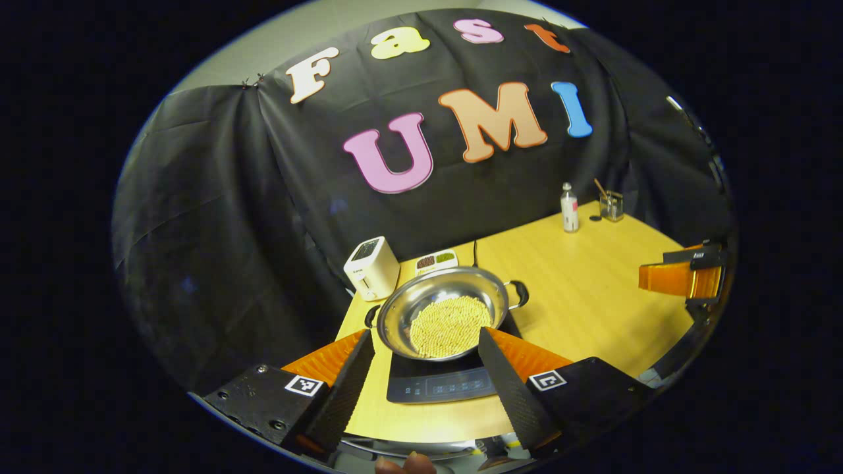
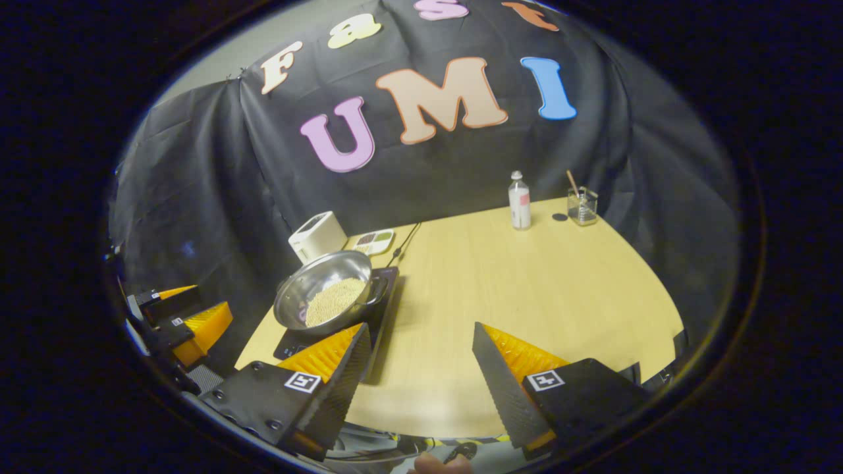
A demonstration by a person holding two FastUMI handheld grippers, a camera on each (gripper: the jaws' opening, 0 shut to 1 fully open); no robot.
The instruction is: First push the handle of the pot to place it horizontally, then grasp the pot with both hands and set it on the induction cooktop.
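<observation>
The shiny steel two-handled pot (image 1: pixel 442 315) of pale grains already sits on the black induction cooktop (image 1: pixel 440 382) at the tabletop's (image 1: pixel 593 303) near-left corner, so the step in hand looks like backing off straight — no clipping its handles. Both tools gape wide and empty: the left tool (image 1: pixel 427 368) frames the pot, the right tool (image 2: pixel 419 368) has it at ten o'clock. The left gripper view alone shows the cooktop's control panel — the right gripper view shows more bare tabletop.
</observation>
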